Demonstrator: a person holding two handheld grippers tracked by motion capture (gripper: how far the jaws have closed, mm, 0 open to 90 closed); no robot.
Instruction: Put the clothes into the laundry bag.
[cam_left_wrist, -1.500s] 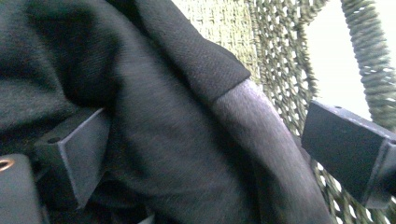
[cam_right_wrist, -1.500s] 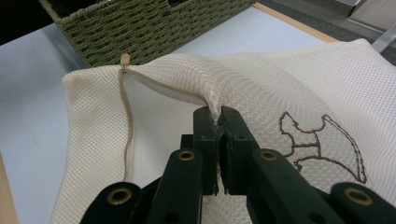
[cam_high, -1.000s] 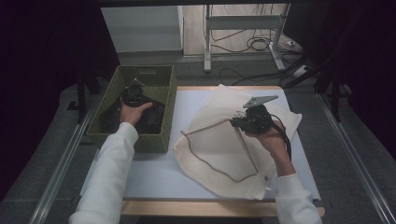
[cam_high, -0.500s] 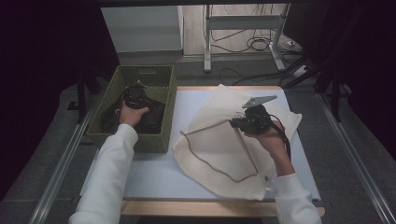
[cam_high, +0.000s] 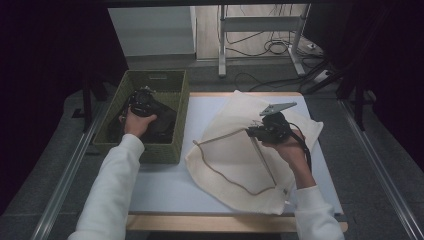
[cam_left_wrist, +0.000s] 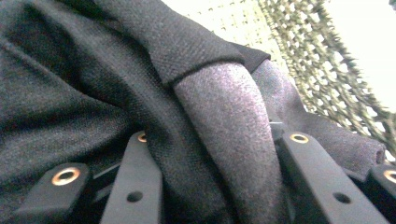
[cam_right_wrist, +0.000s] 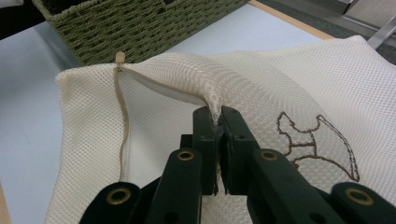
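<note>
One green woven basket (cam_high: 180, 125) is sitting at the left edge of the pale tabletop (cam_high: 170, 185), and one cream mesh laundry bag (cam_high: 235, 160) is lying just beside it to the right, spreading over most of the tabletop's right half. The basket is holding dark clothing (cam_high: 162, 125), a bundle of black and grey fabric whose number of pieces cannot be told. The left gripper (cam_high: 142, 102) is reaching down inside the basket; in the left gripper view its fingers (cam_left_wrist: 135, 186) are standing on either side of a raised fold of the dark cloth (cam_left_wrist: 224, 154), having just been closing, and are now pressing on that fold with the basket's woven wall behind it. The right gripper (cam_high: 260, 131) is hovering over the middle of the bag; in the right gripper view its fingers (cam_right_wrist: 205, 135) are standing nearly together, pinching a ridge of the mesh beside the bag's zip opening (cam_right_wrist: 122, 116) and lifting that edge off the layer below. A brown embroidered figure (cam_right_wrist: 317, 144) is showing on the bag to the right of the pinch. The basket wall is standing between the two grippers. Beyond the tabletop one metal stand (cam_high: 222, 40) and loose cables (cam_high: 272, 47) are lying on the floor, well apart from the work.
</note>
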